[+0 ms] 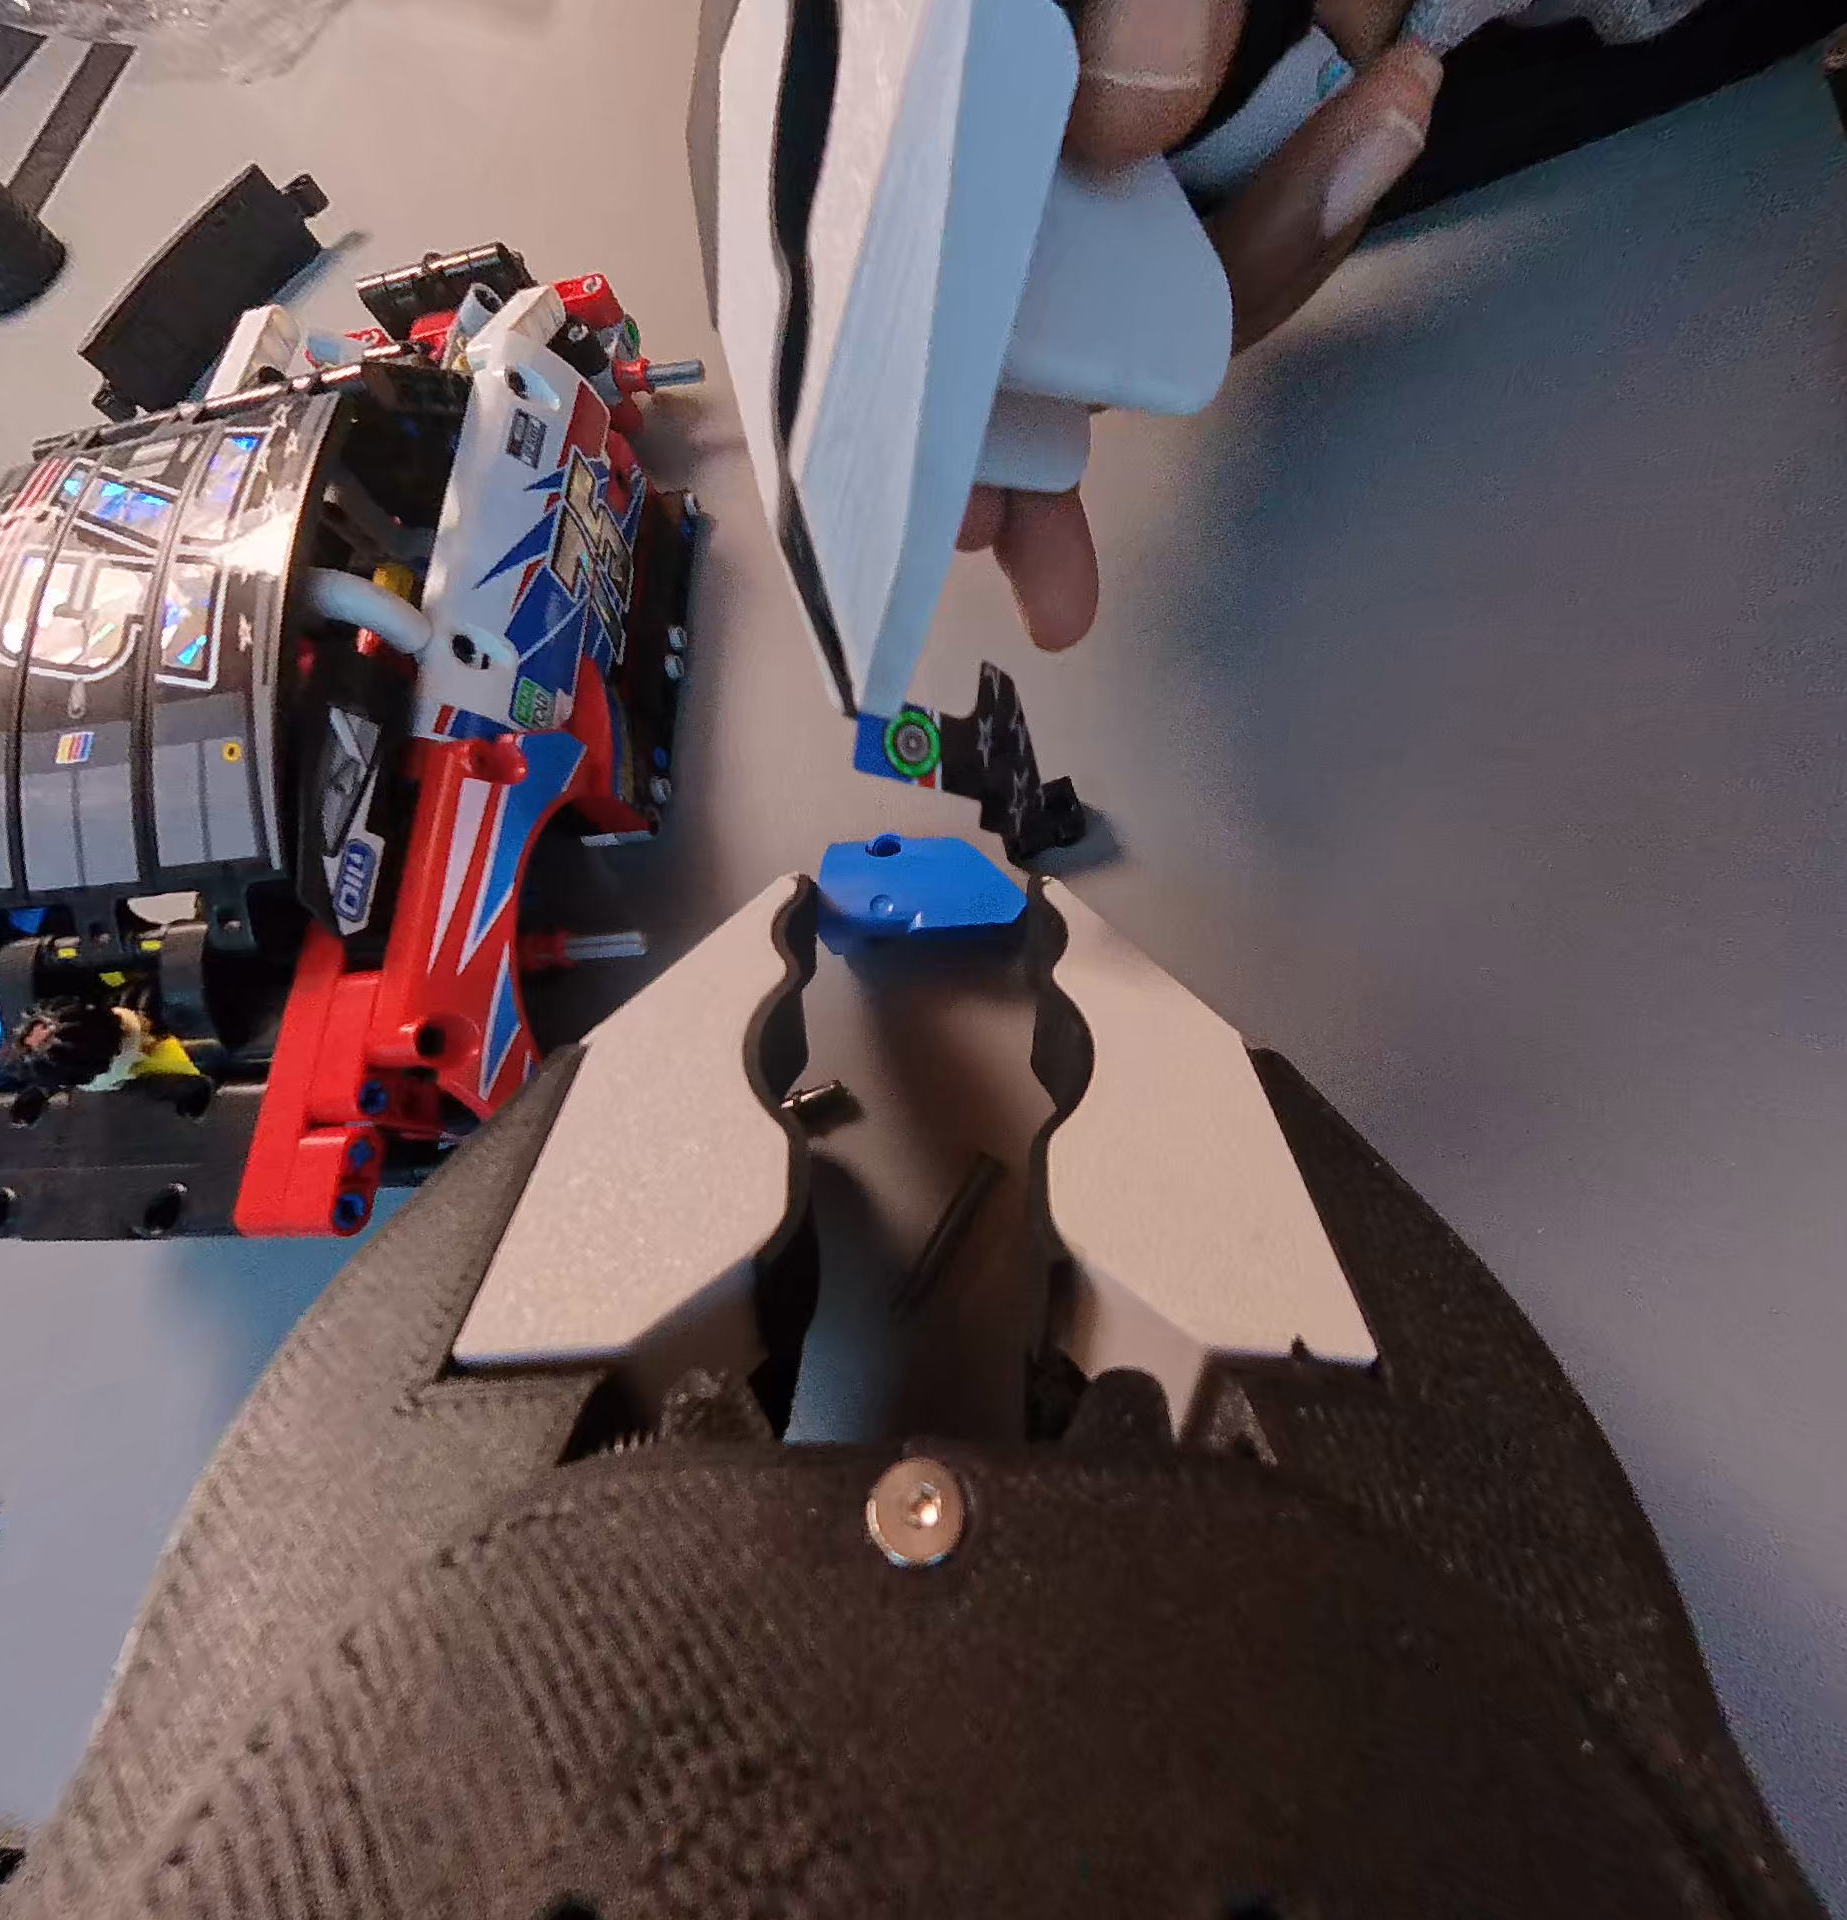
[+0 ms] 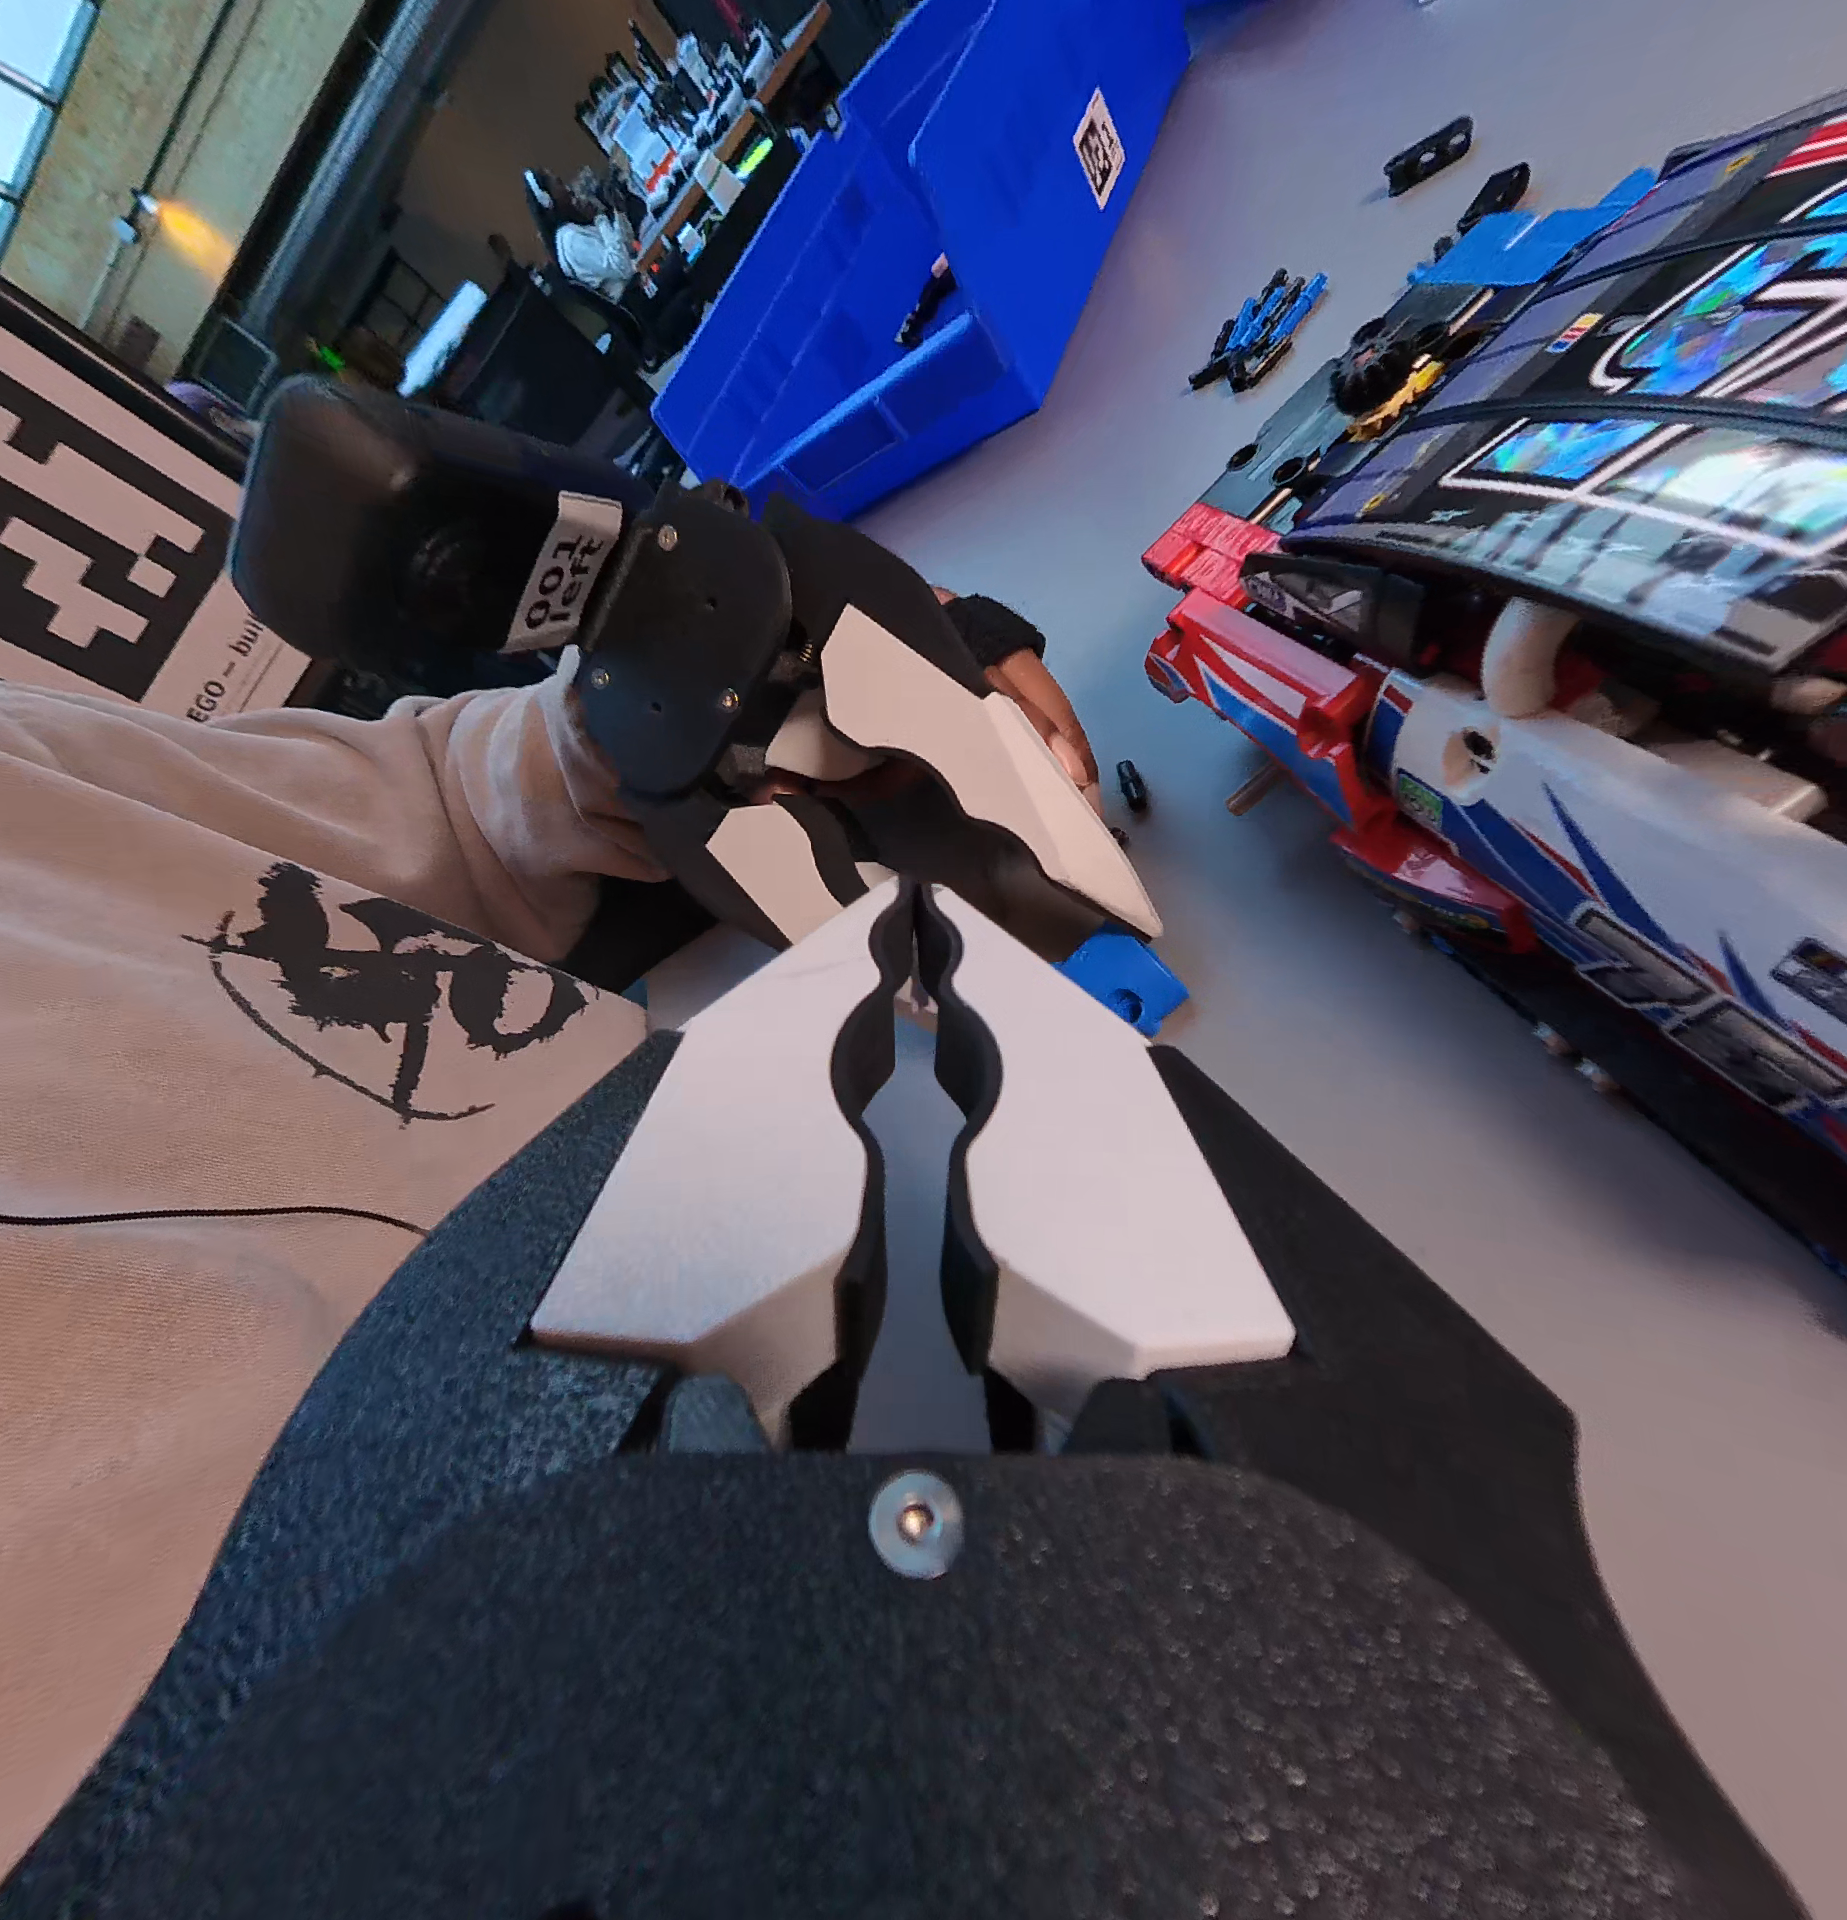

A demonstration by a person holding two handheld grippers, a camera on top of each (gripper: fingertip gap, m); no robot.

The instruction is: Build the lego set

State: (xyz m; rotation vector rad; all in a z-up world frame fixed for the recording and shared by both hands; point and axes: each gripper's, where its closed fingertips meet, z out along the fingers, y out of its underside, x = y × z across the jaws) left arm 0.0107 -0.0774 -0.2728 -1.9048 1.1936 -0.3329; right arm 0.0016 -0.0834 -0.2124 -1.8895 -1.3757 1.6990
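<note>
Left gripper (image 1: 919,883) up front, its white fingers spread and pinching the blue piece (image 1: 914,891) by its two ends, right at the tips; from this angle I can't say whether the piece touches the table. Right gripper (image 2: 915,891) comes in from above in the left wrist view, jaws clamped almost together on a small black panel (image 1: 992,748) with star marks and a blue end bearing a green ring, held just beside the blue piece but not touching it. A bare hand (image 1: 1189,208) wraps the right gripper's white handle.

The table (image 1: 1470,727) is a plain pale grey, smooth and matte. The car model (image 1: 379,727) lies on it to the left of the grippers, red, white and blue with a black striped roof and shiny stickers, two axle pins sticking out toward the grippers. Beyond it lie a black tyre (image 1: 5,249) and a flat black part (image 1: 207,286). Two small black pins (image 1: 820,1099) rest on the table between the left fingers.

In the right wrist view, a blue bin (image 2: 929,260) sits on the far side of the table, with loose blue and black pins (image 2: 1257,327) scattered near it. Behind that, a dim workshop with cluttered benches (image 2: 690,114), a window (image 2: 15,114) at the upper left and a board with a black-and-white square code (image 2: 77,540). A person's beige sleeve (image 2: 223,935) fills the left side
</note>
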